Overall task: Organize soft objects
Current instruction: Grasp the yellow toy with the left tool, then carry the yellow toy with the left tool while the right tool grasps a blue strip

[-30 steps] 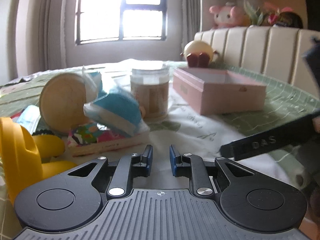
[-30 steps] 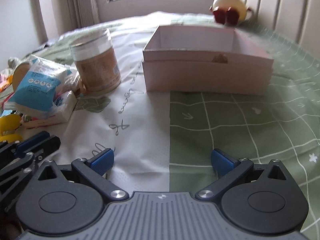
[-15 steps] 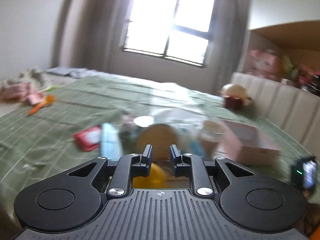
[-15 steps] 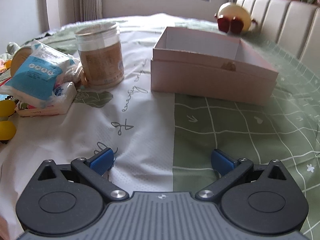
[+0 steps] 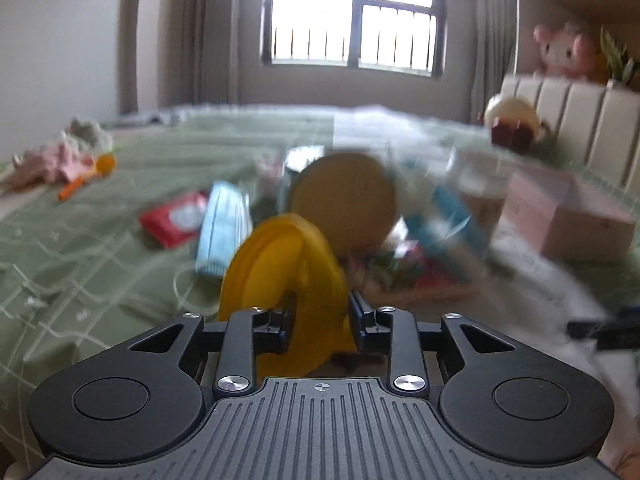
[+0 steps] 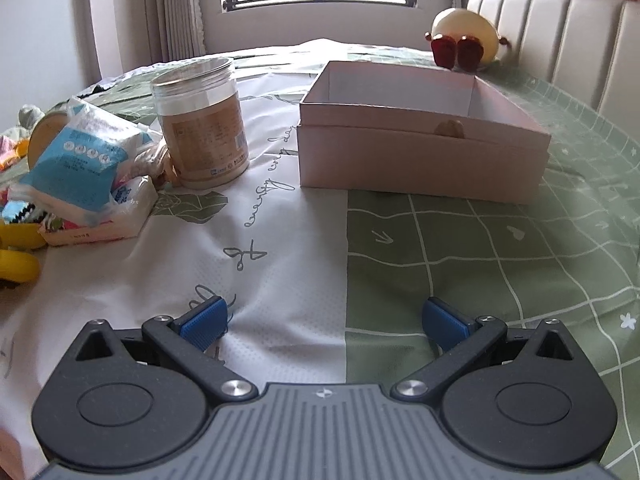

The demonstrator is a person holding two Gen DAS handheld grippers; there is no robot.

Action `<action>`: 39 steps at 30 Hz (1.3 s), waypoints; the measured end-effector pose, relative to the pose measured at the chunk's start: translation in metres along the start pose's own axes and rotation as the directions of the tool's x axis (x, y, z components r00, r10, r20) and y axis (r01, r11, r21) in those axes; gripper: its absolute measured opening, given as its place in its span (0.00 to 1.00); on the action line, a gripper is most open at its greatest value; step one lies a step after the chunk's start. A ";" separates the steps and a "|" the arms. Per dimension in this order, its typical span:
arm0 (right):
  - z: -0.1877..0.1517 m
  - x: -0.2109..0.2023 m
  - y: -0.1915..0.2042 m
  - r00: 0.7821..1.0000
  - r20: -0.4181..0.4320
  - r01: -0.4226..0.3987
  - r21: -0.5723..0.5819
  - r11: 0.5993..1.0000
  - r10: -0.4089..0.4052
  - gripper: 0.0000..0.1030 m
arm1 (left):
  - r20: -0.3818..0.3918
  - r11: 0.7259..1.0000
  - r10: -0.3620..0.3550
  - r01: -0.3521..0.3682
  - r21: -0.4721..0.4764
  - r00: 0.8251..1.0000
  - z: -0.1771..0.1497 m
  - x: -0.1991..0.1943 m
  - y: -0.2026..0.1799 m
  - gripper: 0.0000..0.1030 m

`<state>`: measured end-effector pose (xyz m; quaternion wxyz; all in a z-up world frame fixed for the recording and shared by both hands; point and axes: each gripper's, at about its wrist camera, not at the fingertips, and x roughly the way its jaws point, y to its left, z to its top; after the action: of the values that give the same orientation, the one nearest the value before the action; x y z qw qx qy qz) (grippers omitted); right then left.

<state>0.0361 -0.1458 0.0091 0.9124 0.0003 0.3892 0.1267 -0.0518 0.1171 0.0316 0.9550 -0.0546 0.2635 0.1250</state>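
Note:
A yellow soft toy (image 5: 280,264) lies on the green bedspread, and part of it shows at the left edge of the right wrist view (image 6: 16,264). My left gripper (image 5: 320,320) is low at the toy. Its jaws are opening, with the toy's near end between them and no firm pinch visible. This view is blurred by motion. An open pink box (image 6: 420,160) stands on the bed to the right (image 5: 560,220). My right gripper (image 6: 322,320) hovers over the bedspread in front of the box, wide open with nothing between its fingers.
Behind the toy lie a tan round disc (image 5: 344,200), a blue-and-white tissue pack (image 6: 76,168), a blue face mask (image 5: 220,232) and a red packet (image 5: 176,220). A clear jar (image 6: 200,120) stands left of the box. A cream plush (image 6: 464,36) sits by the padded headboard (image 6: 560,40).
My left gripper swung left and came down on the yellow toy, and its jaws widened around it. The right gripper stayed open and its view barely shifted.

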 end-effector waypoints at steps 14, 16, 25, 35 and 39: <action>0.024 -0.044 0.050 0.993 0.103 -0.038 -0.143 0.989 0.053 0.87 | 0.148 0.983 -0.158 0.169 -0.066 0.976 0.003 -0.034 0.055 0.15; 0.045 -0.061 0.082 0.984 0.141 -0.080 -0.189 0.979 0.108 0.87 | 0.188 0.984 -0.152 0.167 -0.065 0.970 0.011 -0.047 0.077 0.15; 0.097 -0.031 0.271 0.944 0.057 -0.279 -0.379 0.882 0.324 0.66 | 0.283 0.972 0.030 0.038 -0.232 0.959 0.037 -0.075 0.206 0.15; 0.087 0.088 0.383 0.992 -0.080 -0.124 -0.553 0.824 0.095 0.27 | 0.241 0.934 0.069 0.022 -0.356 0.968 0.026 -0.035 0.276 0.15; 0.133 0.068 0.361 0.963 -0.145 -0.270 -0.437 0.858 0.229 0.03 | 0.221 0.939 0.038 0.041 -0.340 0.974 0.042 -0.017 0.278 0.15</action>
<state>0.0923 0.2320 0.0896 0.8450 -0.1673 0.3854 0.3308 -0.1200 0.3879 0.0658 0.9546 -0.2056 0.1281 0.1736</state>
